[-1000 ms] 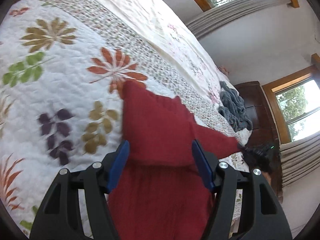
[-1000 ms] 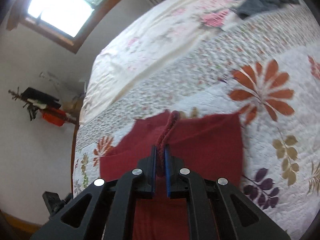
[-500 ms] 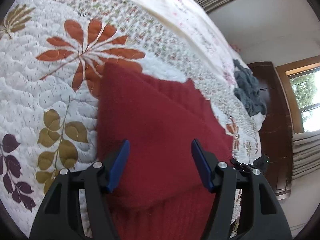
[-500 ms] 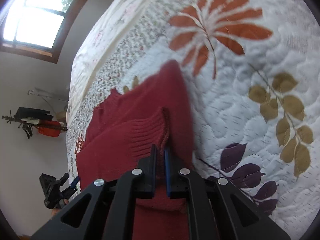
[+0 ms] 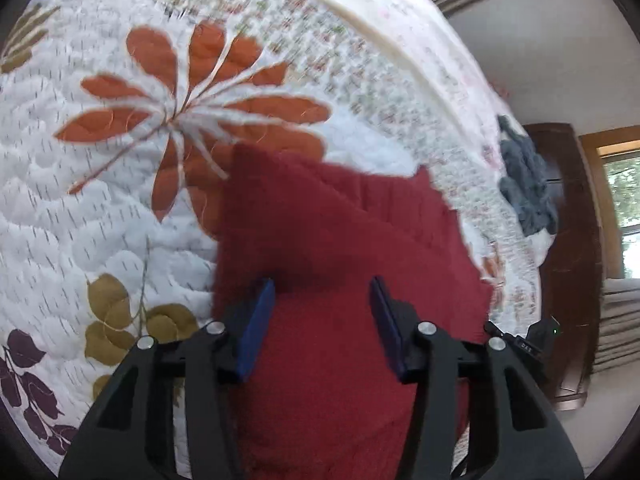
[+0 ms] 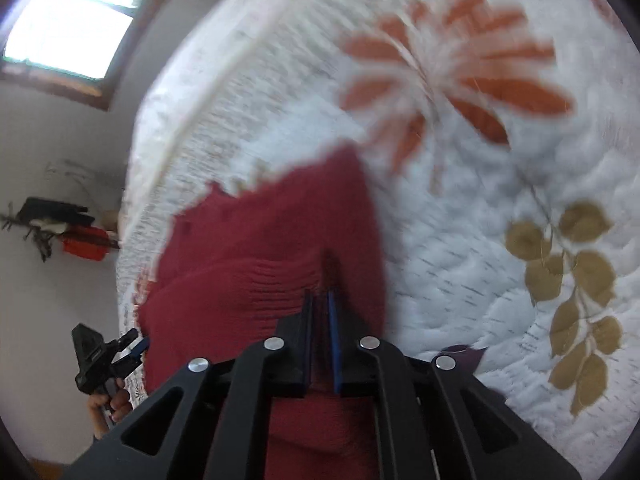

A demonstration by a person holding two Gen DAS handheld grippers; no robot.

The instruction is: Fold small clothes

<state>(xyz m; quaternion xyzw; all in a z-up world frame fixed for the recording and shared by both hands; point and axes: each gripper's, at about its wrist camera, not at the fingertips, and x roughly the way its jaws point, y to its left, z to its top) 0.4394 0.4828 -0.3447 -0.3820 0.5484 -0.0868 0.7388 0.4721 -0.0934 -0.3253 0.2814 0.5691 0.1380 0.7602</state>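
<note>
A dark red knit sweater (image 5: 328, 232) lies partly folded on the floral quilt (image 5: 100, 208). My left gripper (image 5: 322, 296) hovers low over its near part, open, blue pads wide apart with the knit spread beneath them. My right gripper (image 6: 320, 308) is shut on a ridge of the sweater (image 6: 248, 248) beside its ribbed band, which lies doubled over the body. The right wrist view shows the left gripper (image 6: 134, 346) small at the lower left, held by a hand (image 6: 106, 402). In the left wrist view the right gripper's black body (image 5: 538, 334) shows at the sweater's right edge.
A grey garment (image 5: 524, 188) lies crumpled at the bed's far right edge, in front of dark wooden furniture (image 5: 572, 272). Windows show in both views. Black and red items (image 6: 76, 236) hang on the white wall left of the bed.
The right gripper has carried the pinched sweater edge across the body, laying the ribbed band over it. Both cameras have come lower and nearer the quilt. The left jaws have narrowed slightly.
</note>
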